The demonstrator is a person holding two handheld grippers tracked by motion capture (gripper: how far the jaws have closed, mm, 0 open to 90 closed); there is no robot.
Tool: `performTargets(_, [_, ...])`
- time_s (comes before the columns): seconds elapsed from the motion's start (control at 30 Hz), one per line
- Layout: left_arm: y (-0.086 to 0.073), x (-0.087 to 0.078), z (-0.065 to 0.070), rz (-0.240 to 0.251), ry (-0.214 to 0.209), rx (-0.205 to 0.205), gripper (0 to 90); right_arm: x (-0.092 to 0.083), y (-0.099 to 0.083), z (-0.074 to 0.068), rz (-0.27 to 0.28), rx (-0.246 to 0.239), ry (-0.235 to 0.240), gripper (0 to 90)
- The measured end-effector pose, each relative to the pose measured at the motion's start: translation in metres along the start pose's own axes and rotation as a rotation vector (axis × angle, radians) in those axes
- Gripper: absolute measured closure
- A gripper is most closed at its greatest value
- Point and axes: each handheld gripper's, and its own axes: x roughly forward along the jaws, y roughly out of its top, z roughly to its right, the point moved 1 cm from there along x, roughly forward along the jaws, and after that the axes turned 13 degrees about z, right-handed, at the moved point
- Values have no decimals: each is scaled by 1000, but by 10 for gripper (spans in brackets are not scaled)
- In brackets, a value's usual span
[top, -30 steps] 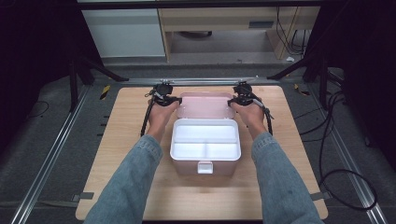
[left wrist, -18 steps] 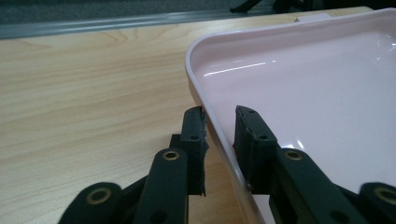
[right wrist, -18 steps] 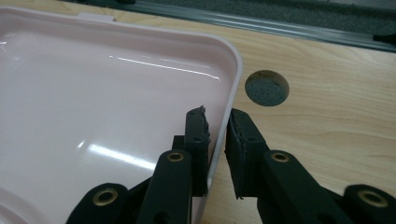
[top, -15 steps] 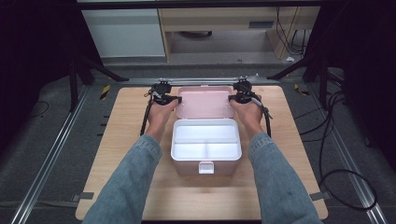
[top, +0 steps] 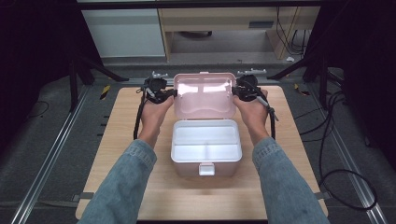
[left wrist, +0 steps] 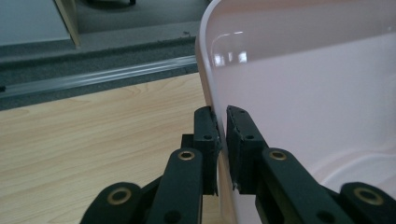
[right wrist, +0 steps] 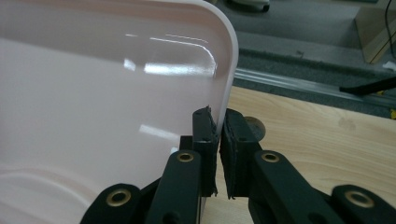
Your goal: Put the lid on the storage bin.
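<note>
Holding: my left gripper (top: 172, 93) and right gripper (top: 236, 91) each pinch a side edge of the pink lid (top: 204, 94); both pairs of jaws have just been closing on that thin rim, which sits between the pads.
Lid: glossy pale-pink plastic, rounded corners, tilted up behind the box, its smooth inside facing me.
Left pads: black, flat, clamped on the lid's curved edge (left wrist: 211, 100).
Right pads: the same, nipping the opposite edge (right wrist: 228, 88).
Box: white plastic storage box (top: 206, 147), rectangular, open, with dividers inside and a small front latch (top: 206, 169).
Table: light wood-grain tabletop (top: 121, 135), matte; the box sits mid-table.
</note>
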Motion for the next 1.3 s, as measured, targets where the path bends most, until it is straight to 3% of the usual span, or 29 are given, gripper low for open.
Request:
performTargets(0.13, [0,-14,5,16,-11,7,821,-17,4,-4,38,-18,5,862])
performTargets(0.3, [-11,-31,11,28,-57,-1,783,-39,1,-7,87,-35,14,865])
performTargets(0.43, [-23,-48,16,56,-86,8,683,-66,-8,-10,143,-44,31,864])
performTargets(0.57, [-36,-62,19,75,-116,-5,643,-80,-15,-12,177,-40,42,864])
performTargets(0.73, [-56,-74,18,85,-121,-11,597,-98,-26,-18,217,-62,46,867])
performTargets(1.07, [-76,-98,19,108,-125,11,521,-128,-49,-25,235,-53,93,846])
performTargets(1.3, [-84,-113,12,118,-138,-14,478,-139,-64,-23,229,-4,149,800])
